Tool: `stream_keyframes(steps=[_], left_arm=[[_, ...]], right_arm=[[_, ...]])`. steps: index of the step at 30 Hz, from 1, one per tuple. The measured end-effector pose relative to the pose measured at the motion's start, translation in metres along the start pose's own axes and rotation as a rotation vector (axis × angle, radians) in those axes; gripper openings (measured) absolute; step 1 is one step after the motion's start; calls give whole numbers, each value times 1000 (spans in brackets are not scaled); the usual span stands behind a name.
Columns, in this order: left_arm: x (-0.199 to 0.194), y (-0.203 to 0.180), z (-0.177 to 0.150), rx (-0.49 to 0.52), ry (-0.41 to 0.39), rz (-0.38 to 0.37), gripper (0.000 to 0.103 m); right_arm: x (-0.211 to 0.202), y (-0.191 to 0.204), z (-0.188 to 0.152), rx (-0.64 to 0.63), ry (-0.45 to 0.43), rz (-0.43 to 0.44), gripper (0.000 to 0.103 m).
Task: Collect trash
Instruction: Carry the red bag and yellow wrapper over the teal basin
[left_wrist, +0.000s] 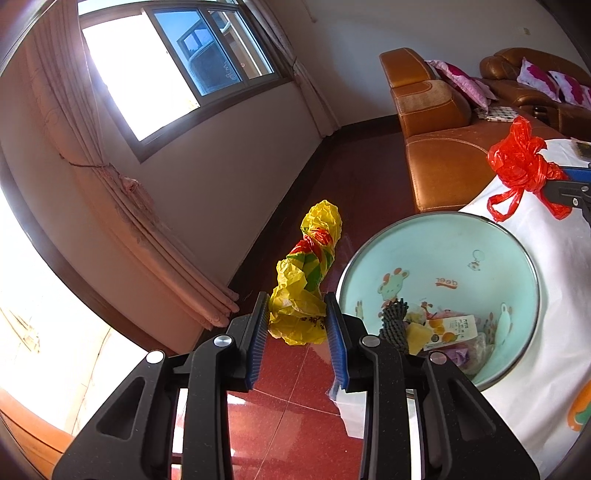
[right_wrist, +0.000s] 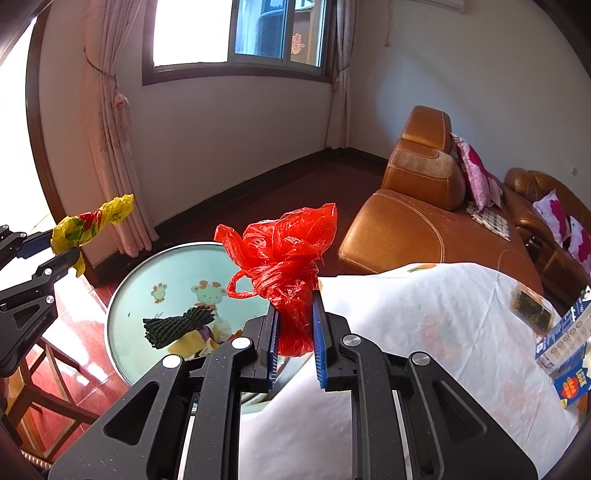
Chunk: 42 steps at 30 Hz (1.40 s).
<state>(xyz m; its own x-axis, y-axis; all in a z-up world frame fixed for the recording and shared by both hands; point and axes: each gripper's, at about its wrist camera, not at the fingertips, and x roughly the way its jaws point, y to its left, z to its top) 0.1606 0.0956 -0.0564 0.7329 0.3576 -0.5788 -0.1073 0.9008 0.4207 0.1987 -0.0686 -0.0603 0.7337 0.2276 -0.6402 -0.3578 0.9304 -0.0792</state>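
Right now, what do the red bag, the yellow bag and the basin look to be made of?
Red bag: thin glossy plastic film, translucent and crinkled. Yellow bag: thin printed plastic film, creased, duller. Basin: probably enamelled metal, judging by its glossy mint inside with cartoon prints and silvery rim.

Home living room. Shown by: brown leather sofa (right_wrist: 436, 221) with pink flowered cushions (right_wrist: 476, 171); pale pink curtains (right_wrist: 107, 147) tied back beside dark-framed sliding window (right_wrist: 240, 40); glossy red tiled floor (left_wrist: 295, 398); white printed cloth (right_wrist: 424, 332) over table; mint green basin with cartoon animals (left_wrist: 443, 258).
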Motion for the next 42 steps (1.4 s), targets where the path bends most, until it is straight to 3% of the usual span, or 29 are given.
stream_keyframes(steps=[24, 42], left_arm=[[0, -2, 5, 24, -24, 46, 31], [2, -12, 9, 40, -30, 12, 35]], right_arm=[[9, 15, 9, -37, 5, 16, 17], [15, 17, 10, -51, 21, 30, 17]])
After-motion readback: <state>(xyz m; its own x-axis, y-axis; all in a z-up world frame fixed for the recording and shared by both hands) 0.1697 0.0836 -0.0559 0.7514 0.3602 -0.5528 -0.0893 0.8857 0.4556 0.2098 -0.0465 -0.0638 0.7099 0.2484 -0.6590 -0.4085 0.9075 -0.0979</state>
